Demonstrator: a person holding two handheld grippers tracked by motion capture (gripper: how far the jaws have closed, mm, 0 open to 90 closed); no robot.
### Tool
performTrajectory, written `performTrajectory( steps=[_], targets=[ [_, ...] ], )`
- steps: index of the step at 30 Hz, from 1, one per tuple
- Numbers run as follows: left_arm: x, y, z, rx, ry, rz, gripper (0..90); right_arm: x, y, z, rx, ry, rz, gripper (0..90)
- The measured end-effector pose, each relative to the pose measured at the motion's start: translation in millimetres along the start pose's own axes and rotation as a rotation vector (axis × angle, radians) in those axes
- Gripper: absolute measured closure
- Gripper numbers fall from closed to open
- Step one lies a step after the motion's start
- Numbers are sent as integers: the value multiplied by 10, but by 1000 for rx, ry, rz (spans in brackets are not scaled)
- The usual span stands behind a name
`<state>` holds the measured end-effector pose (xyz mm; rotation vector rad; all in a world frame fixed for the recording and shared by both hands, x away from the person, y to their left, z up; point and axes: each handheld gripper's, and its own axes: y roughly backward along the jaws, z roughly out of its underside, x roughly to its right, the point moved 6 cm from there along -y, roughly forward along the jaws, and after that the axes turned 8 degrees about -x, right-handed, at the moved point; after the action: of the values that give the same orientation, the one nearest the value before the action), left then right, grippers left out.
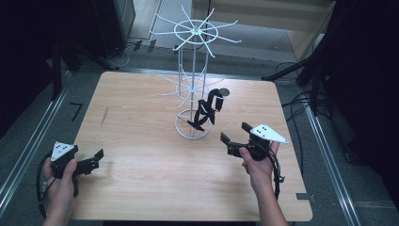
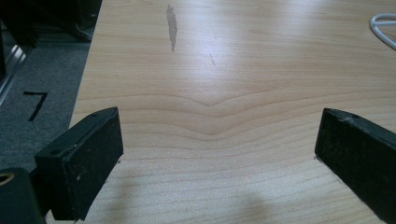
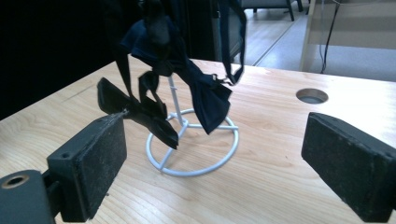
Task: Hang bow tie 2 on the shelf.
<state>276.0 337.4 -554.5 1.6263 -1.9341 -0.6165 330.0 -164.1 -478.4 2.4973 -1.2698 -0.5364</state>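
Note:
A white wire rack [image 1: 193, 70] with two tiers of spokes stands on a ring base at the table's middle back. Dark bow ties [image 1: 206, 112] hang from its lower tier, down to the base ring; the right gripper view has them [image 3: 187, 88] just ahead, over the ring base [image 3: 192, 156]. My right gripper [image 1: 234, 133] is open, empty, a short way right of the base. My left gripper [image 1: 98, 157] is open and empty near the table's front left edge, low over bare wood [image 2: 219, 140].
The wooden table [image 1: 141, 188] has a round cable hole [image 1: 224, 92] behind the rack and a grey smear [image 2: 172, 25] at the left. Dark stands and cables flank the table on the floor. Black tape marks a "7" [image 2: 35, 103] left of the table.

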Motion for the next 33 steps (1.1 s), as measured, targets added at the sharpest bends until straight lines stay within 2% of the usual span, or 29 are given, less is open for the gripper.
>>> performTrajectory(
  steps=[12, 16, 33],
  targets=[
    [2, -6, -1, -1, 4, 2, 14, 182, 133, 200, -12, -31, 24, 70],
    [4, -4, 0, -5, 3, 2, 14, 252, 188, 279, -15, -55, 33, 70],
    [8, -9, -1, -3, -2, -1, 14, 547, 452, 559, -24, -101, 88, 76]
  ],
)
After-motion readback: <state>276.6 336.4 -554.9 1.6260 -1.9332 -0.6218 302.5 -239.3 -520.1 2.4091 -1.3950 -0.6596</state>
